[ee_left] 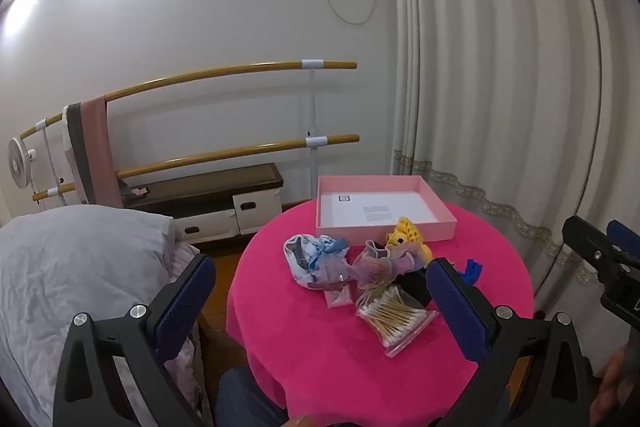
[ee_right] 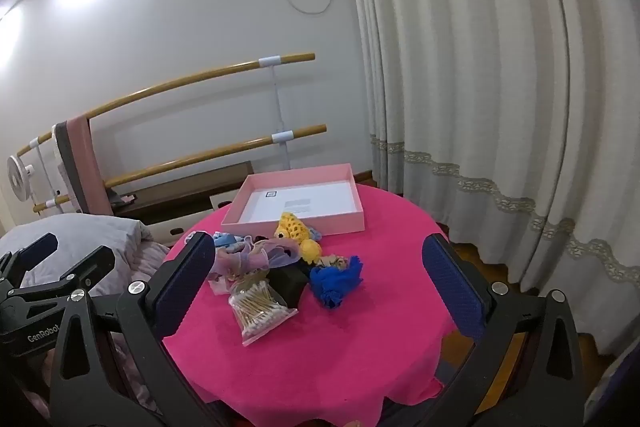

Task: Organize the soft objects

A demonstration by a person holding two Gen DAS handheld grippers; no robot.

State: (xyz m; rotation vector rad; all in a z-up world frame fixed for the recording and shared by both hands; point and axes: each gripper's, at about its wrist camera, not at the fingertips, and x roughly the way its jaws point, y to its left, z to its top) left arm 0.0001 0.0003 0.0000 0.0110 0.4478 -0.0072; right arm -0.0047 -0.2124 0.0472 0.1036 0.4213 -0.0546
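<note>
Both grippers, left gripper (ee_left: 320,311) and right gripper (ee_right: 320,287), are hovering wide open, holding nothing. Cotton-swab bag (ee_right: 262,307) is lying mid-table, swabs running diagonally. Blue cloth (ee_right: 336,279) is showing fully only in the right view.

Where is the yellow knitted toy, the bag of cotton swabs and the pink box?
yellow knitted toy (ee_right: 295,227): right wrist view, on its netted body.
bag of cotton swabs (ee_right: 260,305): right wrist view, middle of the bag.
pink box (ee_left: 384,229): left wrist view, near wall.
</note>
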